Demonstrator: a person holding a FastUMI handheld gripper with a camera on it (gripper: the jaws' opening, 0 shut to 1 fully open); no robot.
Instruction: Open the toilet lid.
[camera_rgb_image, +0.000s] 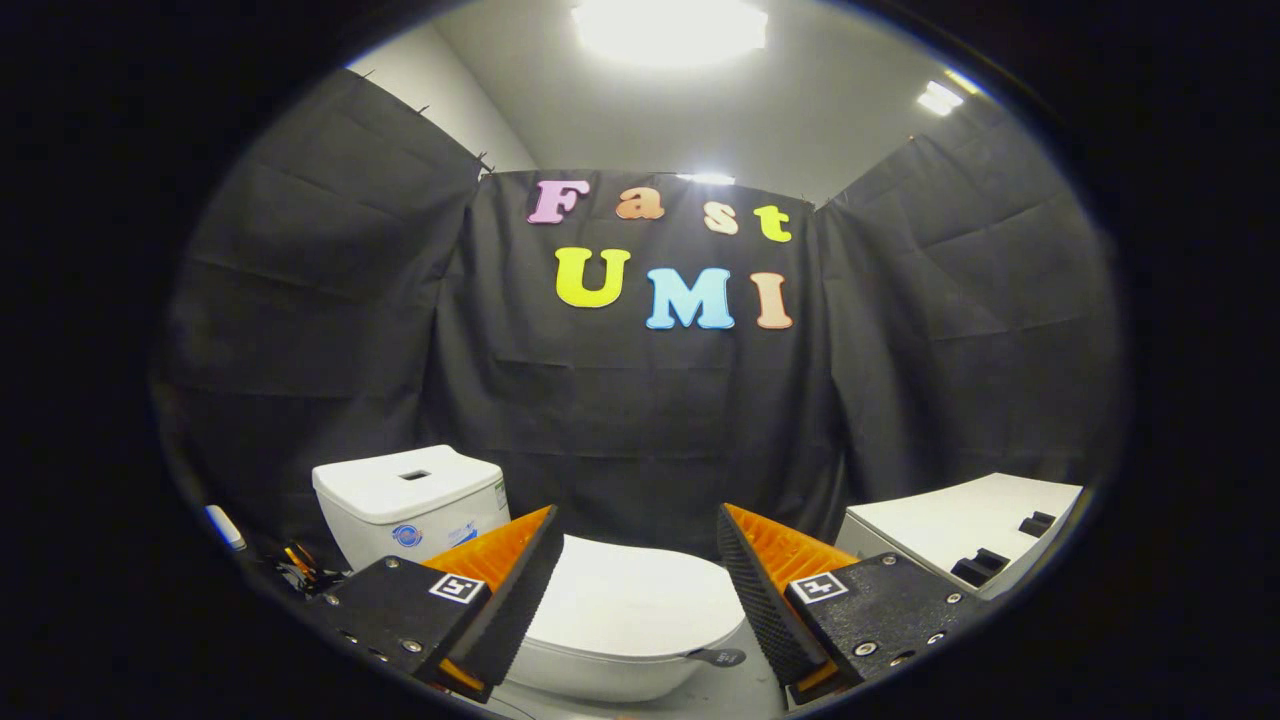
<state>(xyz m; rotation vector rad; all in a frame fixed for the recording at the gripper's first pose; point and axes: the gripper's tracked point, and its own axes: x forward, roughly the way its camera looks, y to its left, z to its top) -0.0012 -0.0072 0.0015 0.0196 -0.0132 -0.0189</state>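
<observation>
**Surfaces and finishes in the booth**

The toilet lid (640, 600) is looking like smooth, semi-gloss white plastic, lying closed over a glossy ceramic-looking bowl (610, 680). The tank (405, 505) is showing the same glazed white sheen, and is carrying a small sticker. The hand-held gripper (634, 585), fingers spread wide with nothing between them, is showing ridged, matt inner pads (745, 590) and matt plates with shiny metal screws. The white cabinet (960, 530) is appearing smooth and matt. The booth wall (640, 420) is hanging as creased matt cloth.
</observation>
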